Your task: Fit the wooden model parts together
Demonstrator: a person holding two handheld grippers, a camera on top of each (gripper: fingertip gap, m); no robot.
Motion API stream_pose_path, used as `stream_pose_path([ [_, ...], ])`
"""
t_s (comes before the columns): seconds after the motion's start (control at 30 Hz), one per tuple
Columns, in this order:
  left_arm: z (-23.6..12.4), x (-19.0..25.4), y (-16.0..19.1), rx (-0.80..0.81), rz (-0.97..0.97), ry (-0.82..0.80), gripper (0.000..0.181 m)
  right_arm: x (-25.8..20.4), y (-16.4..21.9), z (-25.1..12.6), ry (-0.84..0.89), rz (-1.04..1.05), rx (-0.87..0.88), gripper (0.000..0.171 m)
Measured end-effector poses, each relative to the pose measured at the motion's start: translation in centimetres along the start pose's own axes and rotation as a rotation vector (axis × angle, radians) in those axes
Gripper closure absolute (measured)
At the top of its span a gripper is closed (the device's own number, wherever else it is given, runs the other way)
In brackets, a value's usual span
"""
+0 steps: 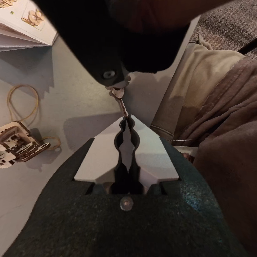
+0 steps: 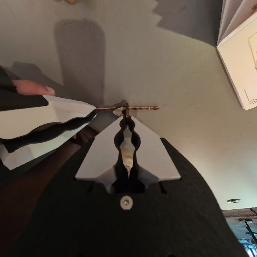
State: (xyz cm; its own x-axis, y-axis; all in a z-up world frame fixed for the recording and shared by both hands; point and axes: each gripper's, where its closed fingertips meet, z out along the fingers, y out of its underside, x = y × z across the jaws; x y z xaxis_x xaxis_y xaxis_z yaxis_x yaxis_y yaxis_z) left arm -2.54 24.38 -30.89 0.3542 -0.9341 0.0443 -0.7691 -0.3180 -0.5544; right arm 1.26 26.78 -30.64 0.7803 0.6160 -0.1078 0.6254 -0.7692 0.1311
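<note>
Dim warm light, hard shadows, fisheye-bent edges, blurred foreground.

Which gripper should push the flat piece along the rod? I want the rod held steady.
Probably the right gripper: it pinches the teardrop-shaped flat piece threaded on the wooden rod, while the left gripper clamps the rod's end.

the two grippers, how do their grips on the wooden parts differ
The left gripper pinches one end of the thin rod, in line with it. The right gripper pinches the small plate threaded on that rod, crosswise to it. Both are shut at their very tips, above the table.
</note>
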Motion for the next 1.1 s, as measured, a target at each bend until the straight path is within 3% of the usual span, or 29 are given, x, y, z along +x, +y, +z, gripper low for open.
stream_pose_path([
  [0.37,0.0,0.0,0.0,0.001,-0.006,0.007,0.179,0.0,-0.4,0.2,-0.020,-0.002,-0.058,0.169],
  [0.53,0.0,-0.4,0.0,0.006,-0.026,0.003,0.180,0.2,-0.8,-0.1,-0.015,-0.043,0.010,0.168],
  [0.63,0.0,-0.5,0.1,0.003,-0.033,0.007,0.180,0.1,-0.7,-0.5,-0.047,-0.034,0.040,0.143],
  [0.87,0.0,-0.4,0.0,-0.006,-0.022,-0.006,0.180,-0.3,-1.3,-1.8,-0.043,-0.059,0.226,0.153],
  [1.1,0.1,-0.5,0.0,-0.004,-0.003,-0.020,0.180,0.4,-0.8,-2.8,-0.078,-0.052,0.482,0.151],
])
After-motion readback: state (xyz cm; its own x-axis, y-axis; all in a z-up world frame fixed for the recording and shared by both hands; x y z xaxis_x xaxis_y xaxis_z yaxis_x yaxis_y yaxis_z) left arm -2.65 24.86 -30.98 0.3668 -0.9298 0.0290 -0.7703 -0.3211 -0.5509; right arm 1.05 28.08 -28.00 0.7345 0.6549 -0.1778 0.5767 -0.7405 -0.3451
